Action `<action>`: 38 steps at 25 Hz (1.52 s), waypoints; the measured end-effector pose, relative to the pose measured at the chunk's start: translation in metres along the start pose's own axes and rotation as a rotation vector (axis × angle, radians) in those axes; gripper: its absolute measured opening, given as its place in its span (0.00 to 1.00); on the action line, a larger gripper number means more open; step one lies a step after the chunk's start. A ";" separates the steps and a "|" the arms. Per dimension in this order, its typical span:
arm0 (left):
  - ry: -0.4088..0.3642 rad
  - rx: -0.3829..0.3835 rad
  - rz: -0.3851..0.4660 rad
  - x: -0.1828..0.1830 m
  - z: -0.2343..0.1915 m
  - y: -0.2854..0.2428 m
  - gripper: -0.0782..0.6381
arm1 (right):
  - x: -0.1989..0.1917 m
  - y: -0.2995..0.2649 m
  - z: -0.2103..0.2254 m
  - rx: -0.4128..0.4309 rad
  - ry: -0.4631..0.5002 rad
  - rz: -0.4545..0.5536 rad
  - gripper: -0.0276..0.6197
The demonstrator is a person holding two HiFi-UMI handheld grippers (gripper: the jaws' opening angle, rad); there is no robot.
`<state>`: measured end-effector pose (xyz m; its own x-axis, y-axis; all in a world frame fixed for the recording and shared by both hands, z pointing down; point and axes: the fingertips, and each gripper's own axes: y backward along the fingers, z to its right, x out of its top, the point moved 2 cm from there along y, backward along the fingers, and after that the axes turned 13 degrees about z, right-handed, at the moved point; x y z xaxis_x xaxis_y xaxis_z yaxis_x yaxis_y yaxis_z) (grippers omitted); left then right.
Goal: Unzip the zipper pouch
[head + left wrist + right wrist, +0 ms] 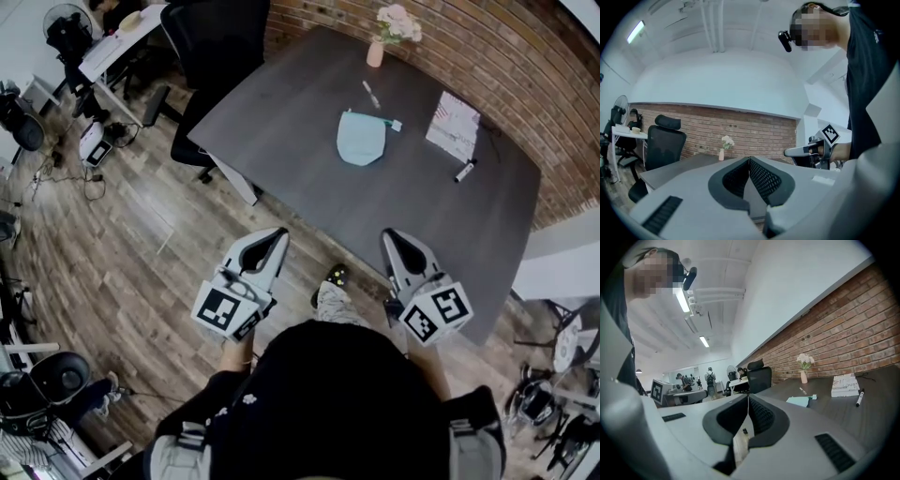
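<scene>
Fingers [763, 180] closed and empty on your left gripper [278, 236] and right gripper [390, 236]; light-blue fabric zipper pouch [361, 139] lies far.

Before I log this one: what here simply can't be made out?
Zipper pouch: zip state too small in head view, edge-on in right gripper view.
Left gripper view: pouch hidden behind the left tongs.
Notebook print: too small in both views showing it.

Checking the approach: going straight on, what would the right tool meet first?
Likely not the pouch, which lies right of its line; the right tool aims over the table toward the black chair. Depth is unclear.
</scene>
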<state>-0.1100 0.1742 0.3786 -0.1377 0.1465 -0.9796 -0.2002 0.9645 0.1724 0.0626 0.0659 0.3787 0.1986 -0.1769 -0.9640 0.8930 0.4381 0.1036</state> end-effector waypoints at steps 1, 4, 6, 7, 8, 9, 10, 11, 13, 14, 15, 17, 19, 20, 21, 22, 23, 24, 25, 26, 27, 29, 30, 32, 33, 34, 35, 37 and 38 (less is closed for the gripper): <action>0.000 0.000 0.000 0.000 -0.006 -0.008 0.11 | 0.001 -0.008 0.006 0.003 -0.004 0.002 0.05; -0.007 -0.012 -0.014 -0.002 -0.022 -0.034 0.12 | 0.002 -0.029 0.025 0.000 -0.009 0.006 0.05; -0.004 -0.017 -0.028 -0.006 -0.031 -0.052 0.12 | 0.003 -0.039 0.040 -0.010 -0.011 0.009 0.05; -0.005 -0.019 -0.025 -0.008 -0.035 -0.063 0.12 | 0.004 -0.043 0.048 -0.017 -0.011 0.010 0.05; -0.006 -0.021 -0.018 -0.008 -0.040 -0.073 0.12 | 0.005 -0.047 0.056 -0.025 -0.010 0.011 0.05; -0.008 -0.024 -0.017 -0.009 -0.044 -0.084 0.12 | 0.006 -0.051 0.065 -0.034 -0.011 0.011 0.05; -0.010 -0.029 -0.022 -0.010 -0.047 -0.094 0.11 | 0.007 -0.054 0.073 -0.042 -0.012 0.010 0.06; -0.011 -0.037 -0.025 -0.010 -0.050 -0.105 0.12 | 0.008 -0.058 0.082 -0.050 -0.014 0.011 0.06; -0.014 -0.058 -0.036 -0.013 -0.055 -0.125 0.12 | 0.011 -0.065 0.099 -0.065 -0.016 0.012 0.06; -0.016 -0.068 -0.053 -0.016 -0.058 -0.135 0.11 | 0.012 -0.068 0.107 -0.073 -0.019 0.013 0.06; -0.018 -0.076 -0.069 -0.020 -0.060 -0.144 0.11 | 0.013 -0.071 0.115 -0.080 -0.023 0.013 0.06; -0.018 -0.087 -0.091 -0.025 -0.065 -0.162 0.12 | 0.014 -0.075 0.131 -0.096 -0.030 0.015 0.07; -0.015 -0.097 -0.110 -0.030 -0.069 -0.180 0.12 | 0.014 -0.078 0.146 -0.113 -0.037 0.016 0.08; -0.012 -0.103 -0.122 -0.033 -0.071 -0.188 0.12 | 0.015 -0.080 0.153 -0.122 -0.039 0.015 0.08; -0.009 -0.109 -0.132 -0.035 -0.072 -0.197 0.12 | 0.015 -0.081 0.161 -0.131 -0.041 0.014 0.08; -0.007 -0.117 -0.131 -0.036 -0.074 -0.206 0.12 | 0.015 -0.082 0.168 -0.138 -0.044 0.013 0.09; -0.004 -0.123 -0.120 -0.036 -0.075 -0.215 0.12 | 0.014 -0.083 0.174 -0.145 -0.047 0.012 0.09; -0.002 -0.130 -0.106 -0.037 -0.076 -0.224 0.12 | 0.013 -0.084 0.180 -0.151 -0.050 0.010 0.09; -0.001 -0.137 -0.098 -0.038 -0.077 -0.232 0.12 | 0.011 -0.085 0.186 -0.157 -0.052 0.007 0.09; 0.002 -0.142 -0.099 -0.040 -0.078 -0.238 0.12 | 0.010 -0.085 0.190 -0.162 -0.054 0.002 0.09; 0.007 -0.146 -0.108 -0.044 -0.080 -0.242 0.12 | 0.009 -0.086 0.193 -0.167 -0.055 -0.004 0.09; 0.014 -0.152 -0.131 -0.051 -0.084 -0.247 0.12 | 0.007 -0.088 0.196 -0.173 -0.055 -0.014 0.09; 0.014 -0.155 -0.141 -0.053 -0.086 -0.249 0.12 | 0.006 -0.090 0.197 -0.176 -0.055 -0.017 0.10; 0.014 -0.163 -0.155 -0.057 -0.092 -0.257 0.12 | 0.006 -0.095 0.201 -0.184 -0.051 -0.018 0.10; 0.015 -0.171 -0.160 -0.059 -0.095 -0.262 0.12 | 0.007 -0.098 0.204 -0.190 -0.047 -0.016 0.10; 0.017 -0.181 -0.165 -0.061 -0.098 -0.268 0.12 | 0.008 -0.101 0.206 -0.198 -0.042 -0.014 0.10; 0.020 -0.192 -0.168 -0.062 -0.101 -0.274 0.12 | 0.010 -0.105 0.208 -0.206 -0.036 -0.011 0.10; 0.027 -0.221 -0.169 -0.063 -0.108 -0.285 0.12 | 0.014 -0.114 0.208 -0.222 -0.029 -0.009 0.11; 0.029 -0.237 -0.169 -0.063 -0.112 -0.290 0.12 | 0.015 -0.120 0.208 -0.230 -0.027 -0.009 0.11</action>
<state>-0.1515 -0.1390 0.4023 -0.1099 -0.0213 -0.9937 -0.4431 0.8960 0.0298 0.0430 -0.1729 0.4031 0.2044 -0.2045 -0.9573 0.7799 0.6250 0.0330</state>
